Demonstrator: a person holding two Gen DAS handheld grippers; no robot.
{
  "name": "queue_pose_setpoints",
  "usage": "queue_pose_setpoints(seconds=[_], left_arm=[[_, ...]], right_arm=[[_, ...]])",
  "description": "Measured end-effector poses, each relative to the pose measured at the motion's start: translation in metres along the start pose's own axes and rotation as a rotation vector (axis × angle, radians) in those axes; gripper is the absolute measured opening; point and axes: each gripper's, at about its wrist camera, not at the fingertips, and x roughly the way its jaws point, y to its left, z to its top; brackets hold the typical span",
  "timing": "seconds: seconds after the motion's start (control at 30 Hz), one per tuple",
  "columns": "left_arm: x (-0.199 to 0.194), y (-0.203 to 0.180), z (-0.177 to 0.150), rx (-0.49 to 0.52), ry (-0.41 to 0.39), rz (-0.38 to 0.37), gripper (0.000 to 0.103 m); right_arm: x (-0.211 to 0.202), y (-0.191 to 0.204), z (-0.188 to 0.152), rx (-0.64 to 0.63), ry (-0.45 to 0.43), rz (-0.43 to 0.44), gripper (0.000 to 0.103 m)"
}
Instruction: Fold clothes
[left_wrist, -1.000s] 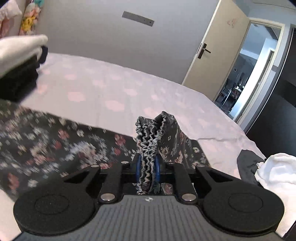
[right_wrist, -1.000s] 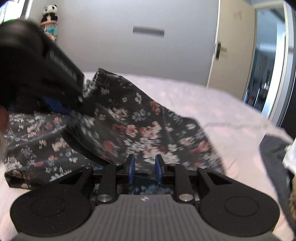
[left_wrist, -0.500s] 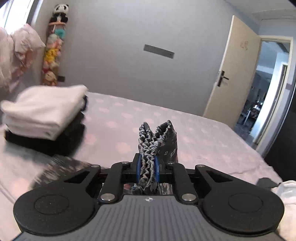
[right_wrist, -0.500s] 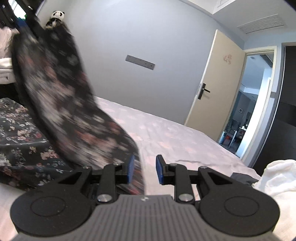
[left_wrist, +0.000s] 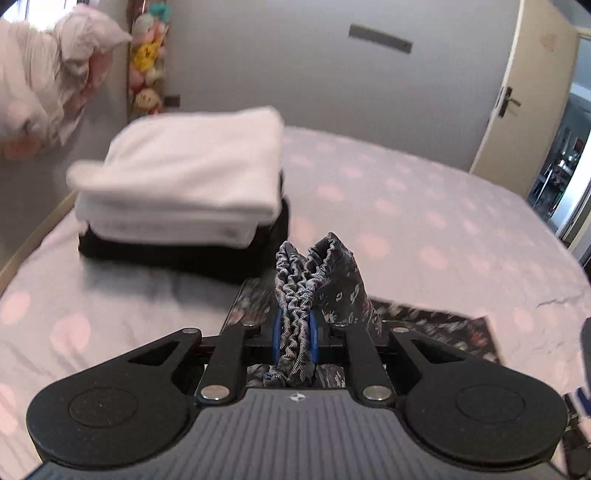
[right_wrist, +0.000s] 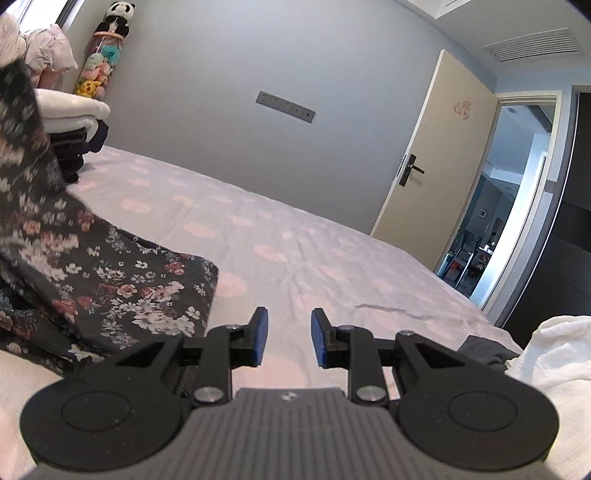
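Grey walls close off this bedroom, with a cream door (right_wrist: 436, 155) standing open on the right and a wide bed in a pale lilac sheet with pink blotches (left_wrist: 424, 221) filling most of the floor. At the far left of the bed sits a folded stack of white towels on black garments (left_wrist: 184, 184), and a column of plush toys (right_wrist: 98, 70), topped by a panda, hangs in the corner behind it.

The left hand-held gripper (left_wrist: 293, 334) is clamped tight on the gathered elastic waistband (left_wrist: 295, 288) of a dark floral-print garment (right_wrist: 110, 280); the ruched band stands up between the blue pads (left_wrist: 276, 334), and the cloth trails down beneath the tool onto the sheet. From the right-hand view the same garment rises as a blurred sheet at the left edge and lies partly doubled over itself on the bed near that side, its lower fold flat on the sheet.

The right hand-held gripper (right_wrist: 286, 338) hangs low over bare sheet just beside the garment's edge, its jaws parted a little with nothing between them. At the far right lies a crumpled white cloth (right_wrist: 554, 354) over a dark grey garment (right_wrist: 480, 349).
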Motion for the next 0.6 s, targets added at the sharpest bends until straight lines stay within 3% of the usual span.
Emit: queue_pose_setpoints(seconds=[0.2, 0.4, 0.6], left_arm=[[0.052, 0.022, -0.017, -0.004, 0.055, 0.063, 0.018], [0.067, 0.047, -0.034, -0.028, 0.098, 0.076, 0.018], [0.065, 0.055, -0.046, -0.028, 0.098, 0.058, 0.018]], right_arm=[[0.008, 0.006, -0.001, -0.006, 0.024, 0.038, 0.029], [0.02, 0.009, 0.004, 0.091, 0.101, 0.202, 0.034], [0.078, 0.007, 0.023, 0.242, 0.257, 0.381, 0.041]])
